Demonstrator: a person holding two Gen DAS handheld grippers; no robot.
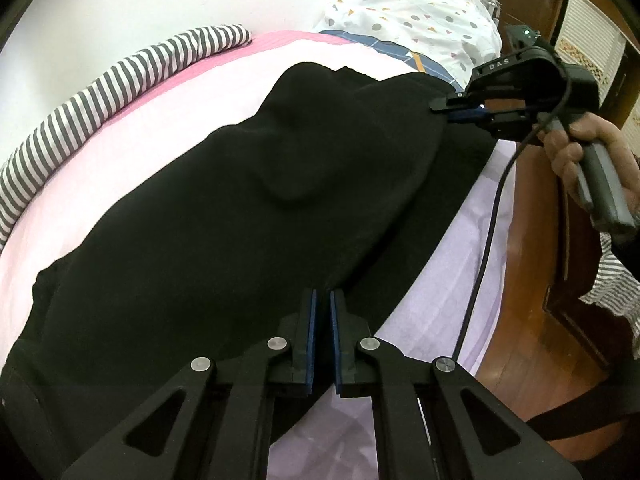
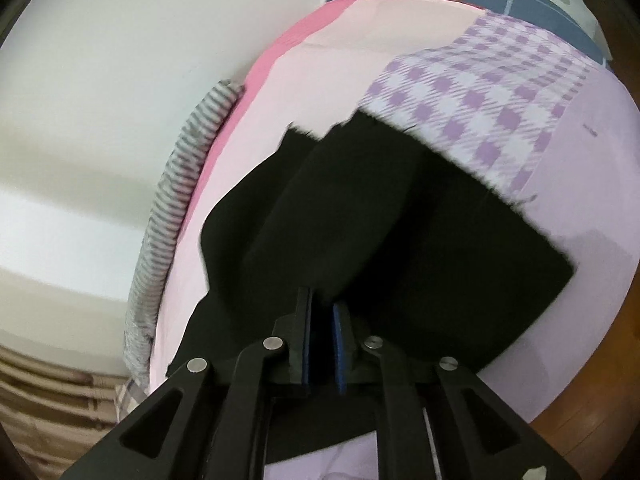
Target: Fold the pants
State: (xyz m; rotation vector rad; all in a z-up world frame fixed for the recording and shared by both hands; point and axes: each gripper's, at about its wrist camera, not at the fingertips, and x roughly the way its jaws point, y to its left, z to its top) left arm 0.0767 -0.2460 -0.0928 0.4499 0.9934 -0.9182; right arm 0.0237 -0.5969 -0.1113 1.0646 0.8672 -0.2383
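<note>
Left wrist view: my left tongs (image 1: pixel 323 300) are pinched nearly shut on the near edge of the black pants (image 1: pixel 224 216), which lie spread across the pink sheet of the bed (image 1: pixel 132 128). My right tongs (image 1: pixel 440 110), held in my right hand (image 1: pixel 576 152), are closed on the far end of the pants. A striped pillow (image 1: pixel 100 80) lies along the wall, a patterned quilt (image 1: pixel 420 20) is heaped at the bed's far end, and a cable (image 1: pixel 484 240) hangs beside the wooden bed frame (image 1: pixel 532 280).
</note>
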